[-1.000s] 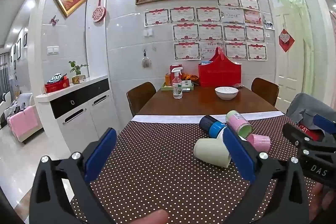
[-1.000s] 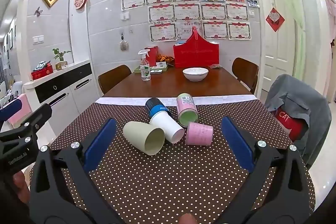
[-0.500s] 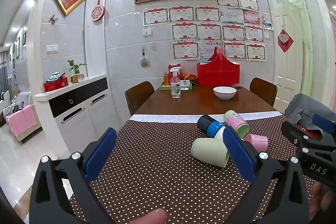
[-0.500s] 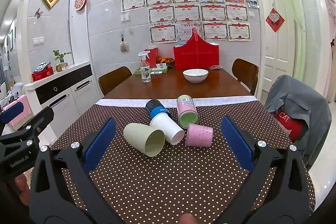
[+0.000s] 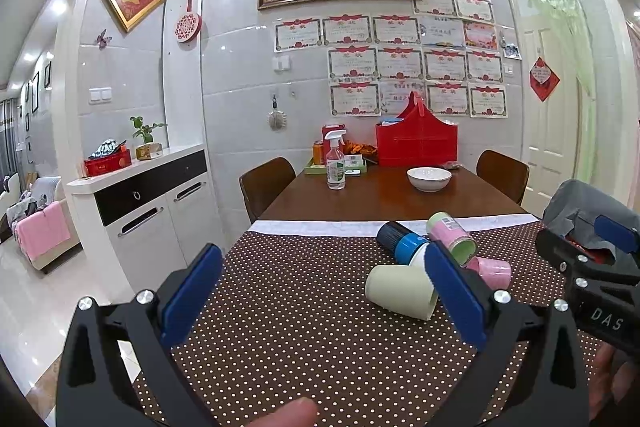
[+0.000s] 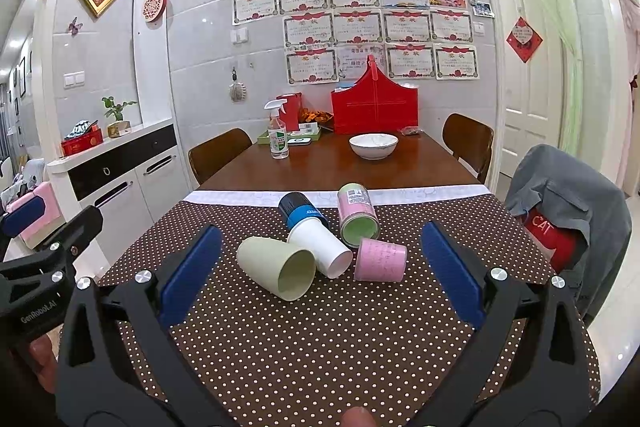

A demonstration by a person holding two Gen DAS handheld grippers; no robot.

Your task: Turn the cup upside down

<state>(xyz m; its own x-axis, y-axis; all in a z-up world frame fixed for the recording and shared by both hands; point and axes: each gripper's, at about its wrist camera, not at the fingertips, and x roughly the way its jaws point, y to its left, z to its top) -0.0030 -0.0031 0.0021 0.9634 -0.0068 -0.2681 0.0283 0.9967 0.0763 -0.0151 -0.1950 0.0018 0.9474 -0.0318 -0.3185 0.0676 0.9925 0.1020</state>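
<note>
Several cups lie on their sides on the dotted brown tablecloth [image 6: 340, 339]: a pale green cup [image 6: 276, 269] with its mouth toward me, a white cup with a blue and black base [image 6: 316, 239], a pink and green cup [image 6: 357, 215] and a small pink cup [image 6: 381, 259]. My right gripper [image 6: 320, 275] is open and empty, above the cloth just short of the cups. My left gripper [image 5: 320, 291] is open and empty, to the left of the pale green cup [image 5: 400, 291]. The right gripper's body shows at the right edge of the left wrist view [image 5: 592, 275].
A white bowl [image 6: 373, 145], a spray bottle [image 6: 277, 137], a red basket [image 6: 374, 105] and a tray stand on the far bare wood. Chairs stand at both sides; one with a grey jacket [image 6: 568, 211] is at the right. A white sideboard [image 6: 116, 179] is at the left.
Both grippers have drifted slightly; the cups sit a little lower and nearer the centre in the views. Both stay open and no cup has moved.
</note>
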